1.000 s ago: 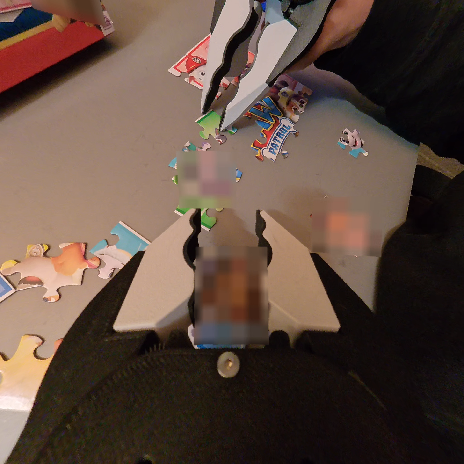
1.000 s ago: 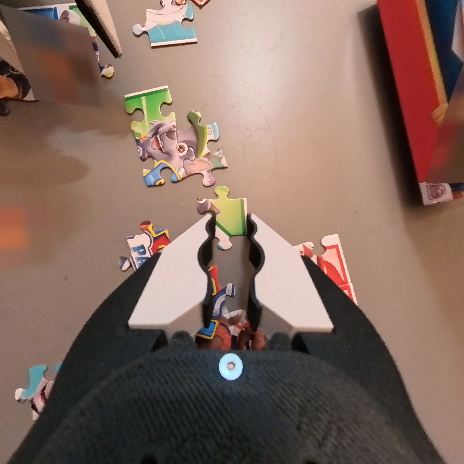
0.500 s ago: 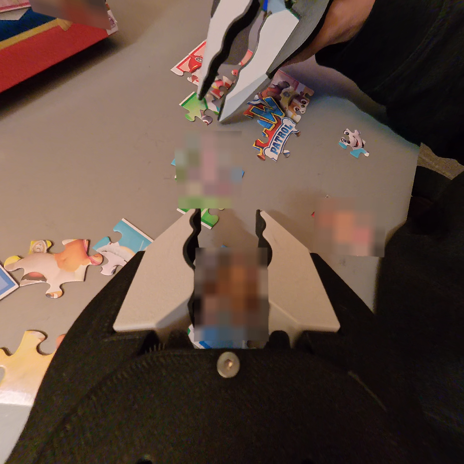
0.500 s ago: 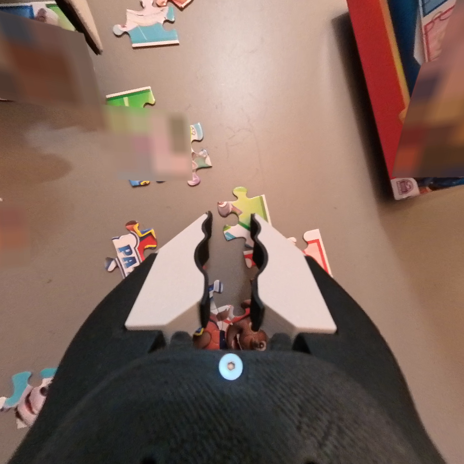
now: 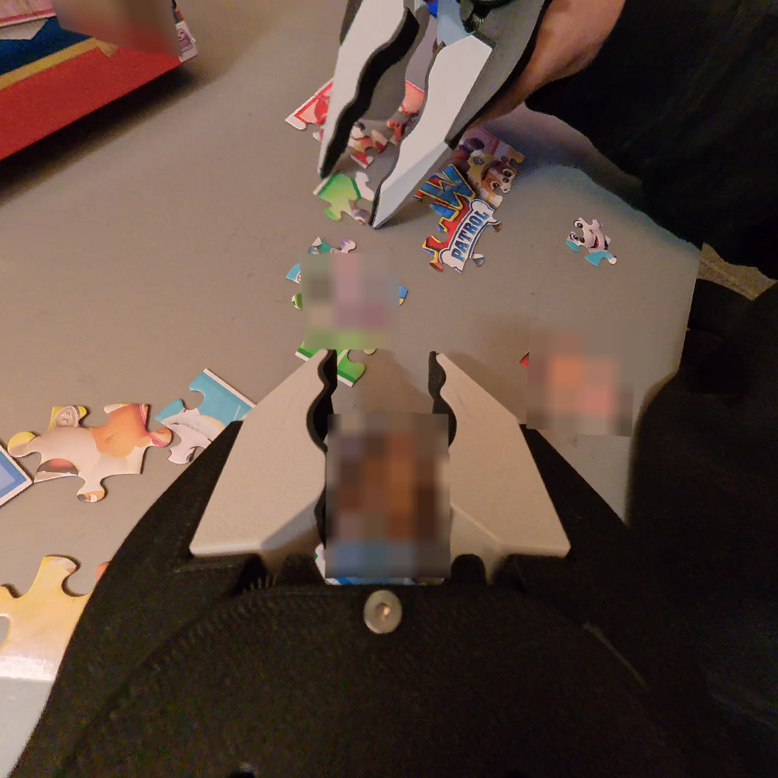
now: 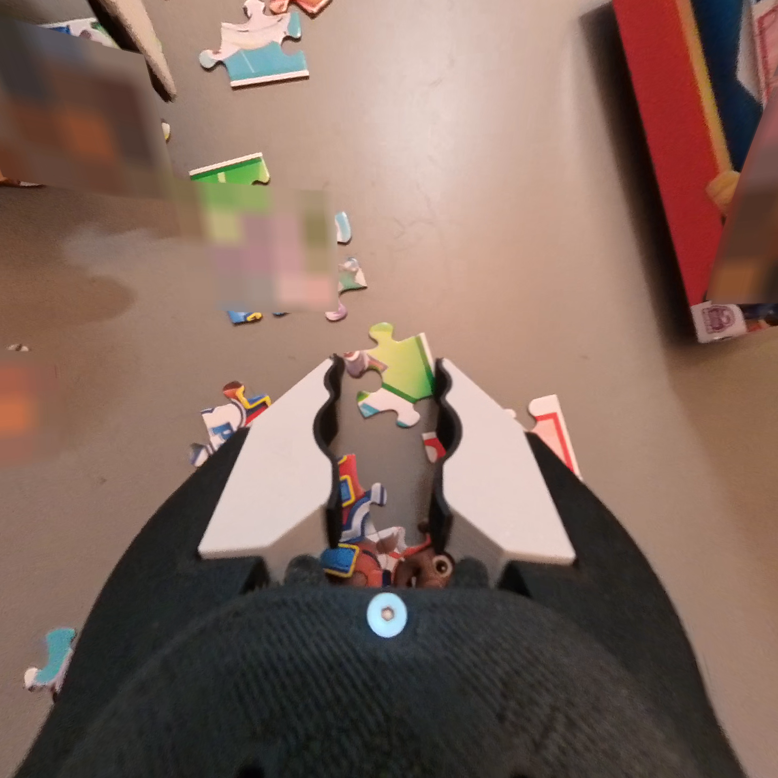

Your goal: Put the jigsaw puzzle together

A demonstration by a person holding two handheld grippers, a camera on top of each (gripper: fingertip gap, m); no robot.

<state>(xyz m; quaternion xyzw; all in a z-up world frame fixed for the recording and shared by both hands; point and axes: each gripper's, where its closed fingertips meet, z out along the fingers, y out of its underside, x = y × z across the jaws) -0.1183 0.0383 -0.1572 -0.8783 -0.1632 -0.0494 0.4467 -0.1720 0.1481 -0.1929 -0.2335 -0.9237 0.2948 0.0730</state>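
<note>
My left gripper point(image 5: 382, 355) hangs a little above the grey table point(image 5: 168, 252), shut on a puzzle piece point(image 5: 387, 496) that spans the gap between its pads; a mosaic patch covers most of the piece. The piece also shows in the right wrist view point(image 6: 80, 113), casting a shadow on the table. My right gripper point(image 6: 387, 361) is open with its tips down at the table. A green puzzle piece point(image 6: 404, 362) lies flat between its pads. In the left wrist view the right gripper point(image 5: 350, 198) stands over that green piece point(image 5: 341, 195).
A red box point(image 5: 63, 92) stands at the far left, also seen in the right wrist view point(image 6: 669, 147). Loose pieces lie around: a logo piece point(image 5: 463, 219), a small white one point(image 5: 591, 242), an orange one point(image 5: 88, 446), a blue one point(image 6: 261, 54). The table edge point(image 5: 690, 294) is on the right. The grippers' ends are close to 15 centimeters from one another.
My right gripper's pads have spread apart and let go of the green piece, which has turned and now lies between them. The left gripper has stayed put with its piece.
</note>
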